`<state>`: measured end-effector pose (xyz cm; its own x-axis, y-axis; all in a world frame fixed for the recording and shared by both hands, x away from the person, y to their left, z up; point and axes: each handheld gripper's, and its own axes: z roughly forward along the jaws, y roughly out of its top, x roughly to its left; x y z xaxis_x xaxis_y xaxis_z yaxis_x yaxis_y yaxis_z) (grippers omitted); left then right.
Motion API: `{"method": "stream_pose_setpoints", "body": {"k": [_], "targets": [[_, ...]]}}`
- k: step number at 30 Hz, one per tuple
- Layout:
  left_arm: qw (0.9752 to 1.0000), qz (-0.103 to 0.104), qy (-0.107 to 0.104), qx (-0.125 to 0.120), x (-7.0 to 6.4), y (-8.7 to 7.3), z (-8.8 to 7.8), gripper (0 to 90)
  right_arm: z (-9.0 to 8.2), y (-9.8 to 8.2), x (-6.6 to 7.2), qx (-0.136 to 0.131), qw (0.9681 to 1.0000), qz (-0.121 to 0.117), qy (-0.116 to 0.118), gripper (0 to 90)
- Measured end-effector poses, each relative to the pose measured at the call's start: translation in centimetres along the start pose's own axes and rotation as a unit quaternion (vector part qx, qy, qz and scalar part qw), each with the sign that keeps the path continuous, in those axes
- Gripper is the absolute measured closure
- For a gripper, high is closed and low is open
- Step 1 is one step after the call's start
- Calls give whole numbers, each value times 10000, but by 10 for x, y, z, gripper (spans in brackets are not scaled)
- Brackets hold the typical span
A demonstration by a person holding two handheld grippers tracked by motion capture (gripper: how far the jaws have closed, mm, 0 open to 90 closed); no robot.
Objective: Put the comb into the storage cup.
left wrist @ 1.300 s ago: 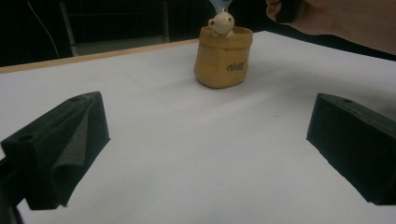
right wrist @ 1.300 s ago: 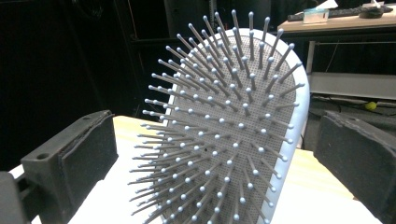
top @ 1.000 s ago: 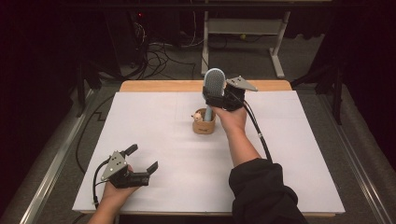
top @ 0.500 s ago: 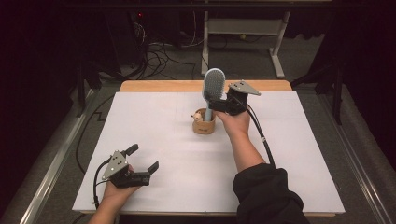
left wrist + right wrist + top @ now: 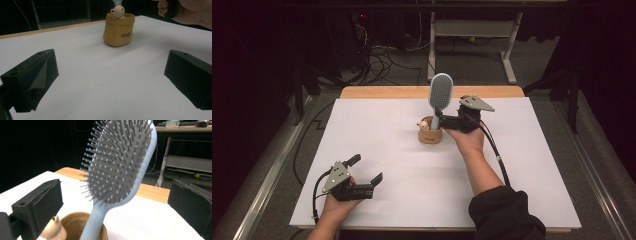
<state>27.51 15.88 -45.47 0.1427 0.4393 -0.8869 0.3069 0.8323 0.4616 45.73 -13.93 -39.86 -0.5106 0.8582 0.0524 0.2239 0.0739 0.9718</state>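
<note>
A pale blue hairbrush (image 5: 440,92) stands handle-down in a small tan cup (image 5: 430,136) at the middle of the table, leaning slightly. A little bear figure (image 5: 424,125) clings to the cup's rim. My right gripper (image 5: 448,121) is just right of the cup and open. In the right gripper view, the brush head (image 5: 120,162) rises between the two wide-apart jaws of this gripper (image 5: 117,195), touching neither, above the cup (image 5: 75,218). My left gripper (image 5: 366,169) rests open near the front left and faces the cup (image 5: 118,32) from afar, its jaws (image 5: 110,75) holding nothing.
A white sheet (image 5: 412,200) covers the table, with a wooden edge (image 5: 387,92) at the back. Cables and a desk frame (image 5: 472,30) lie on the floor beyond. The right gripper's cable (image 5: 494,150) trails along the forearm.
The right hand and gripper have dropped lower and drawn slightly right, away from the brush head. The brush now stands in the cup, free of the jaws. The left gripper has stayed still.
</note>
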Motion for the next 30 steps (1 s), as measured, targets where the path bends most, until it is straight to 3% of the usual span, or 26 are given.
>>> {"method": "stream_pose_setpoints", "body": {"k": [18,30], "targets": [[10000,36,3,-7,0,0,0,0,-32,-28,5,170,9995,-158,196,3],[10000,66,-9,-14,0,1,1,0,-71,-49,3,149,9992,-265,258,4]]}}
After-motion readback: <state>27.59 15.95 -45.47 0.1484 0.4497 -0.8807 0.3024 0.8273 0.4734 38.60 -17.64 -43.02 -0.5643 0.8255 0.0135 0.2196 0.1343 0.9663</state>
